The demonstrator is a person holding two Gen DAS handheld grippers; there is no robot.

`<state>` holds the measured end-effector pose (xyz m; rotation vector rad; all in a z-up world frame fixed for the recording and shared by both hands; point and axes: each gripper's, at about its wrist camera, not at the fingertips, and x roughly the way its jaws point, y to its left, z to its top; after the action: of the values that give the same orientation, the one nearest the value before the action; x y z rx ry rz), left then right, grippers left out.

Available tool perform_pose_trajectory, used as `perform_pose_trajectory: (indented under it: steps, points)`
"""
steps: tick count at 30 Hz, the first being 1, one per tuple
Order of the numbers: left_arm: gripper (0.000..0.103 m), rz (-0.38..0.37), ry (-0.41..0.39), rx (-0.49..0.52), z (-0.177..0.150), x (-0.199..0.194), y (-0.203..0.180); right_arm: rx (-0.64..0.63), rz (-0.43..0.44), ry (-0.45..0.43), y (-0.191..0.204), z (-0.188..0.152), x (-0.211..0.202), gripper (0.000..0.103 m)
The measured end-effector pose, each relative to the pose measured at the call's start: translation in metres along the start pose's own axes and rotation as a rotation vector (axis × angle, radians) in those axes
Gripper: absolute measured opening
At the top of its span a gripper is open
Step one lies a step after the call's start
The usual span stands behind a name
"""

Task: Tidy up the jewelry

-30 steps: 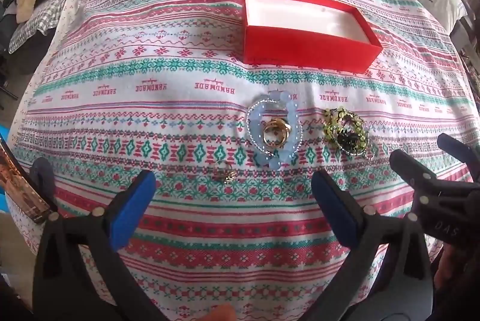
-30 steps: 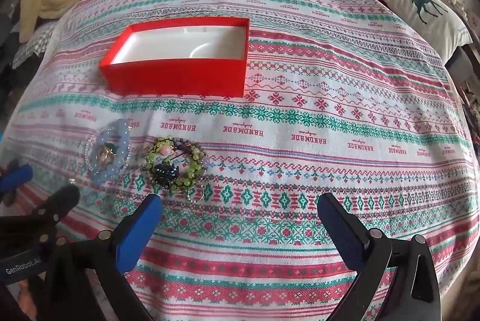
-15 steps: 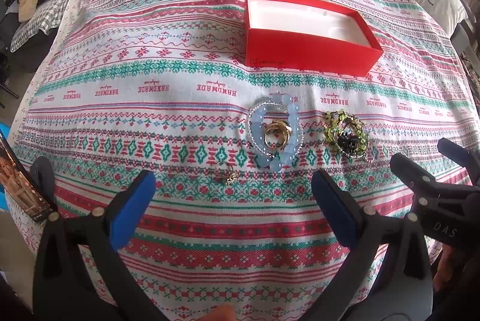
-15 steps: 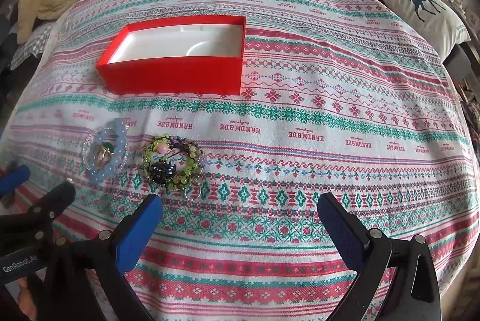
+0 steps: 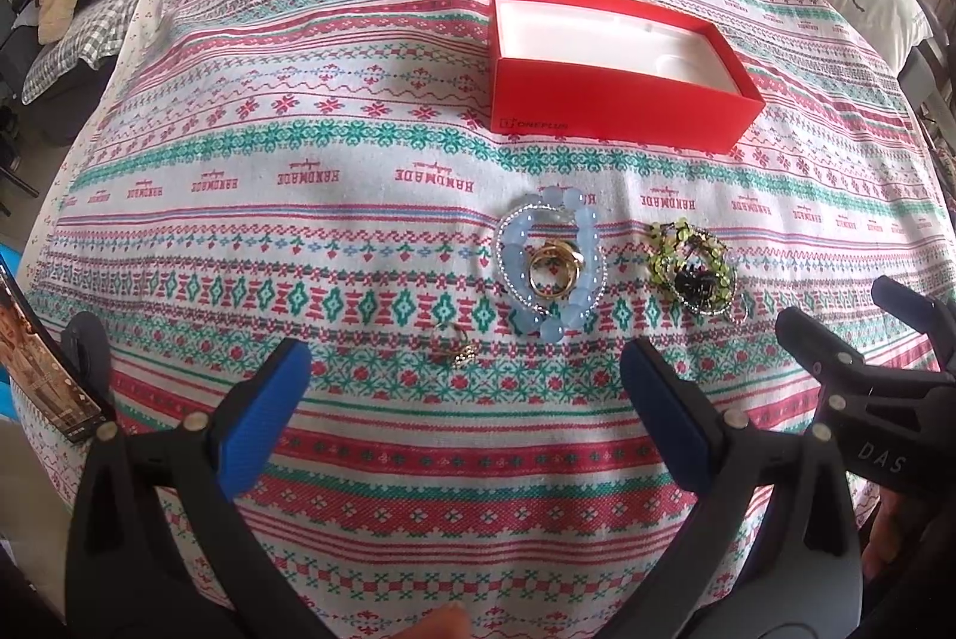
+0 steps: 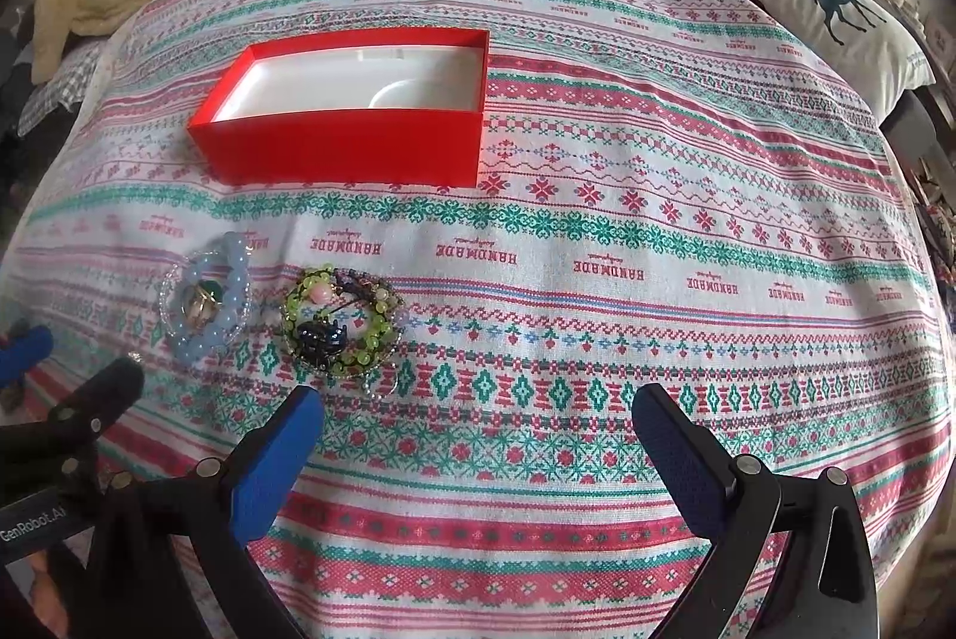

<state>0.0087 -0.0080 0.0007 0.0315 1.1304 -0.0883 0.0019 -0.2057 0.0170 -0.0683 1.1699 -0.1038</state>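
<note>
Both the left gripper and right gripper hover with fingers spread wide, empty, near the bracelets; the red box sits farther back on the bed.

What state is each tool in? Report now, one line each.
Left tool: open, holding nothing, above the cloth near the small ring.
Right tool: open, holding nothing, just short of the green bead bracelet.

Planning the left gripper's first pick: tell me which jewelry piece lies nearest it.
The small ring lying alone on the cloth, just ahead of the left gripper; both bracelets lie farther off.
</note>
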Motion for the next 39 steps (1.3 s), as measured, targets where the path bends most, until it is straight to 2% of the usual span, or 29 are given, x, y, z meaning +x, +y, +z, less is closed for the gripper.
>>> perform_pose_trajectory:
  steps: [39]
  points:
    - [0.103, 0.006, -0.003, 0.000, -0.0022, 0.0013, 0.0088, -0.008, -0.005, 0.002, 0.0017, -0.0015, -0.0010, 0.103]
